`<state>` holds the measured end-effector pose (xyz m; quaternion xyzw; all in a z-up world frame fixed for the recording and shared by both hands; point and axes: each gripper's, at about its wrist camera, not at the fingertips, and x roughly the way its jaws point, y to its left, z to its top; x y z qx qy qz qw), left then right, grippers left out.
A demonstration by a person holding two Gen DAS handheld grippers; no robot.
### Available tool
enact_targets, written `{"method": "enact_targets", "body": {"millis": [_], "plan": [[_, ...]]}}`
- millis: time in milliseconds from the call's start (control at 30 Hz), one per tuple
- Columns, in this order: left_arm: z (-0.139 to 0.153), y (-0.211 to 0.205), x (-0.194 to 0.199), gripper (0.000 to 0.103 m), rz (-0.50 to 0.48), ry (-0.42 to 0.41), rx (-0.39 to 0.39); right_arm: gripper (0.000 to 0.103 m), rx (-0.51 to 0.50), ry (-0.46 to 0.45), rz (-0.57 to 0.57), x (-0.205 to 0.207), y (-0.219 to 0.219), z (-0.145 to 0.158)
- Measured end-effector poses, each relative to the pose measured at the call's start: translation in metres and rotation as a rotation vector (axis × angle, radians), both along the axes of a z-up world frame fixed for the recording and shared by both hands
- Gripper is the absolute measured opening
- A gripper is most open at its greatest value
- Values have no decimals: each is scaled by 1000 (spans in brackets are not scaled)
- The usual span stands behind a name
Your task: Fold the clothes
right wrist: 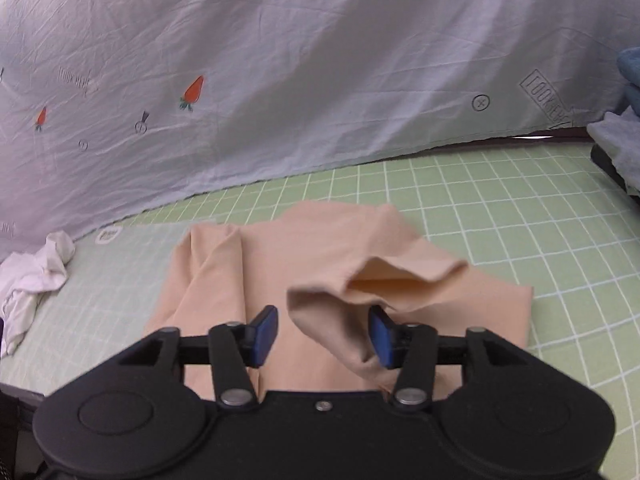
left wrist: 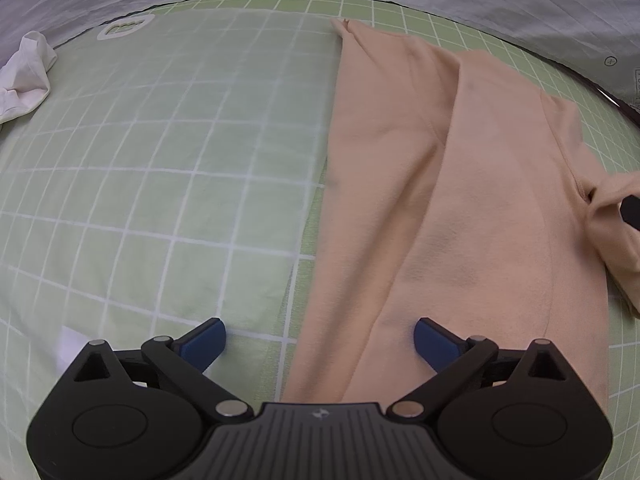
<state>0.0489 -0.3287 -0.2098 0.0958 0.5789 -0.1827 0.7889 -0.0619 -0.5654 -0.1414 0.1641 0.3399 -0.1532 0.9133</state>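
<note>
Both tongs stand open w/ nothing clamped: our left gripper (left wrist: 320, 338) has its blue pads spread wide, low over the near hem of the peach-coloured soft knit shirt (left wrist: 448, 208); our right gripper (right wrist: 323, 334) is parted too, w/ a loose sleeve end (right wrist: 344, 320) bunched between the pads, brushing the right pad but not pinched.

The shirt lies on the pale green grid-lined cutting mat (left wrist: 140, 200), partly folded lengthwise. In the left view it runs from 6 o'clock up to approx 12–1 o'clock, its long edge roughly straight, w/ the sleeve trailing off at 3 o'clock where a dark tip of the other tool (left wrist: 632, 210) shows.

Risks, as we judge them:
- The sleeve is puffed up & curled open. If we close the right tongs now we may catch only one layer, so the sleeve would drag & twist rather than fold flat.
- Soft knit looks slippery & limp; a shallow bite could slip out mid-lift.
- Left tongs straddle the hem edge, half over bare mat. Closing there may miss cloth or pull the long fold crooked.
- A crumpled white cloth (left wrist: 26, 76) sits at 10 o'clock, well apart, so no snag likely.

Containers: none in view. A lilac printed sheet (right wrist: 280, 80) backs the mat at 12 o'clock.
</note>
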Motion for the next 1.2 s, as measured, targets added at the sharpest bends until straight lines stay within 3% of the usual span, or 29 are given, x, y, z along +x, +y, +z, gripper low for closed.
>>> {"method": "enact_targets", "body": {"millis": [67, 167, 300, 400, 700, 867, 1033, 1200], "plan": [[1, 5, -2, 100, 21, -1, -6, 63, -40, 59, 25, -3, 9, -5], [7, 10, -3, 100, 49, -17, -13, 81, -72, 73, -14, -25, 7, -4], [27, 7, -4, 100, 46, -81, -41, 87, -94, 97, -117, -56, -7, -5], [43, -10, -6, 100, -9, -127, -66, 94, -112, 116, -210, -75, -22, -7], [71, -101, -9, 99, -239, -216, -129, 96, -89, 129, -376, -106, -66, -13], [67, -137, -7, 84, -352, -209, -155, 98, -75, 148, -410, -111, -84, -21], [47, -166, 2, 62, -406, -153, -141, 98, -57, 178, -440, -111, -103, -33], [31, -185, 13, 59, -444, -137, -99, 98, -39, 214, -497, -110, -121, -46]]}}
